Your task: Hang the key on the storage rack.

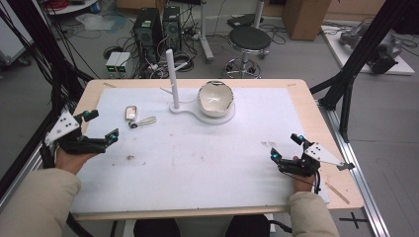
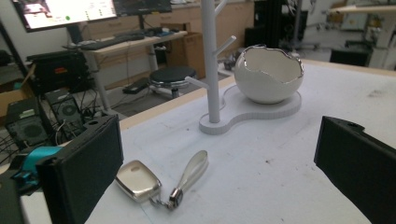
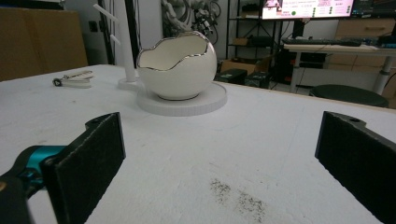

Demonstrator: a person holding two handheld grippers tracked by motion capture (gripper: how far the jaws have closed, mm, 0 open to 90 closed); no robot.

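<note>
Both hands just sit low at the table's near corners: left gripper (image 1: pixel 101 126) and right gripper (image 1: pixel 285 146), jaws spread wide, nothing in them. The key fob (image 2: pixel 138 180) lies flat left of the white stand (image 1: pixel 174 98), strap (image 2: pixel 194 169) stretching toward the eggshell bowl (image 1: pixel 215 98).

Legible text, labels, brands, numbers: none. Monitor (image 2: pixel 65 11) at the upper left of the left gripper view, and monitor (image 3: pixel 308 8) at the top right of the right gripper view: coloured screen content, characters too small and blurred to read. Black cross mark (image 1: pixel 356 218) on the floor beyond the table's near right corner: a sign, no lettering
</note>
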